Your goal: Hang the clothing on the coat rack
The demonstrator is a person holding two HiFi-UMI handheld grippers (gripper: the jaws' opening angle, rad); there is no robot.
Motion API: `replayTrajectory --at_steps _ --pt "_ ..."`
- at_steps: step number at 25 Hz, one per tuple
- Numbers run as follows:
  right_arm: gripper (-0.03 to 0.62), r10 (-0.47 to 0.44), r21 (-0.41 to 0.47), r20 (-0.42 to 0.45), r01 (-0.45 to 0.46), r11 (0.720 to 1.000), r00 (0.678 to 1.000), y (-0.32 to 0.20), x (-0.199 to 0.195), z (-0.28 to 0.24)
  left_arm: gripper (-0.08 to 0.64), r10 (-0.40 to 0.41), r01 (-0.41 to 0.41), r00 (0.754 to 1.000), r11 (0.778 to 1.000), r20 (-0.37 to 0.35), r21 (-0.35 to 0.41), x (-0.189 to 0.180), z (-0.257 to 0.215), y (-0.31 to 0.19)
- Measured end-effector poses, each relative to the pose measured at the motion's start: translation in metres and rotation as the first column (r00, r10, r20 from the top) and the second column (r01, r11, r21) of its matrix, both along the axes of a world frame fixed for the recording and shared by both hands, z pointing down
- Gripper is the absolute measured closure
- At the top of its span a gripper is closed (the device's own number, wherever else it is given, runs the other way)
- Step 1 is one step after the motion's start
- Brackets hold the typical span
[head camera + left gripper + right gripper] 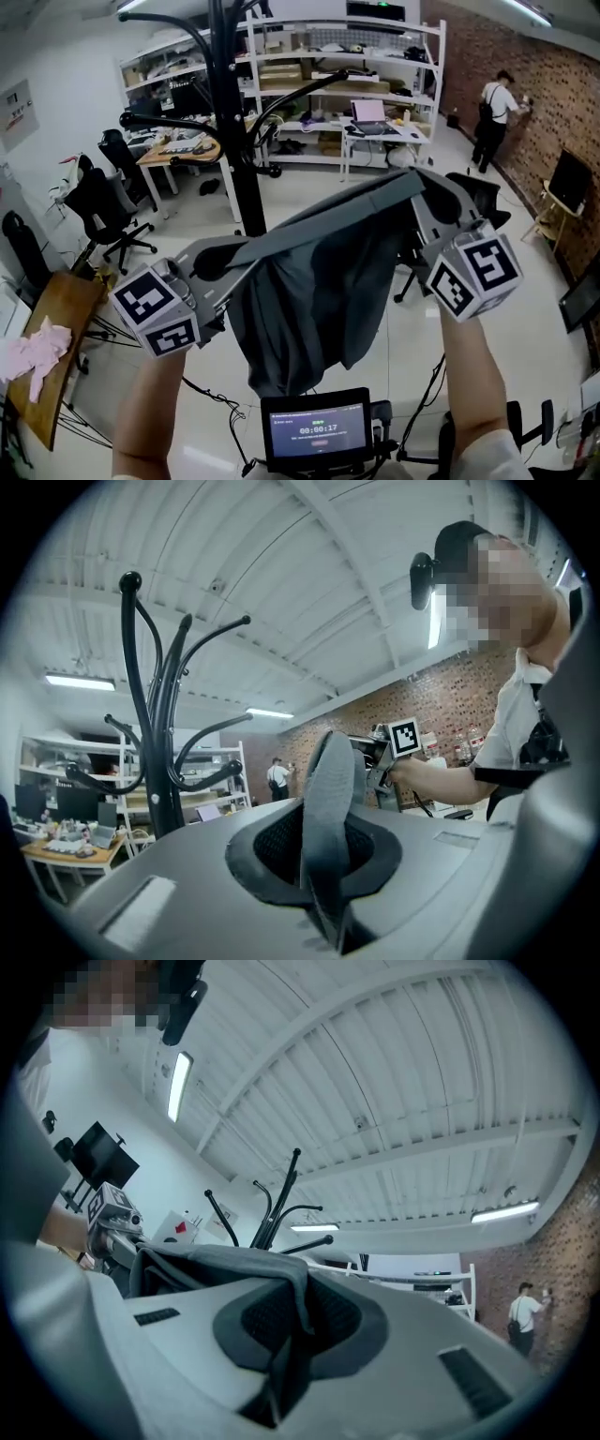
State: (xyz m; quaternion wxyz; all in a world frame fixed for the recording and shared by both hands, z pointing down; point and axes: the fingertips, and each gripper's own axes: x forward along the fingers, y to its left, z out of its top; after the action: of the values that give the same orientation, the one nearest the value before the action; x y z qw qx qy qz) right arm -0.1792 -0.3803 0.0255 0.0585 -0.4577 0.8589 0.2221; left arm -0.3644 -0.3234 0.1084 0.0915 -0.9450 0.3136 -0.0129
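Task incomplete: garment [309, 291] aloft, unhung.
Clenched on it mid-frame: left hand-held gripper [323, 855], right hand-held gripper [286, 1335]; coat rack [234, 122] upper left, untouched.

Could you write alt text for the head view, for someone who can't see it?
Two handheld grippers, the left gripper and the right gripper, are each shut on an edge of a grey garment and hold it spread between them before a black coat rack. Behind it stand shelves.
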Motion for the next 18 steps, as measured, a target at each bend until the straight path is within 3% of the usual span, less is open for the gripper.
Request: replayTrajectory --at_steps 4,7,12,18 --pt "0.578 -0.072 0.008 0.009 0.072 0.997 0.997 -0.027 -0.019 -0.018 0.540 -0.071 0.070 0.995 0.997 -0.071 -0.012 -0.018 -0.024 -0.020" --pt "0.578 -0.129 0.007 0.002 0.129 0.992 0.992 -0.051 -0.043 -0.034 0.540 -0.160 0.153 0.976 0.987 -0.150 -0.053 -0.042 -0.043 -0.046" --pt "0.578 -0.182 -0.003 -0.038 0.182 0.983 0.982 -0.088 -0.076 -0.046 0.540 -0.330 0.321 0.924 0.944 -0.192 -0.074 -0.080 -0.067 -0.084" --pt "0.578 -0.179 -0.034 -0.090 0.177 0.984 0.980 -0.131 -0.104 -0.043 0.540 -0.430 0.435 0.874 0.900 -0.227 -0.030 -0.108 -0.099 -0.105"
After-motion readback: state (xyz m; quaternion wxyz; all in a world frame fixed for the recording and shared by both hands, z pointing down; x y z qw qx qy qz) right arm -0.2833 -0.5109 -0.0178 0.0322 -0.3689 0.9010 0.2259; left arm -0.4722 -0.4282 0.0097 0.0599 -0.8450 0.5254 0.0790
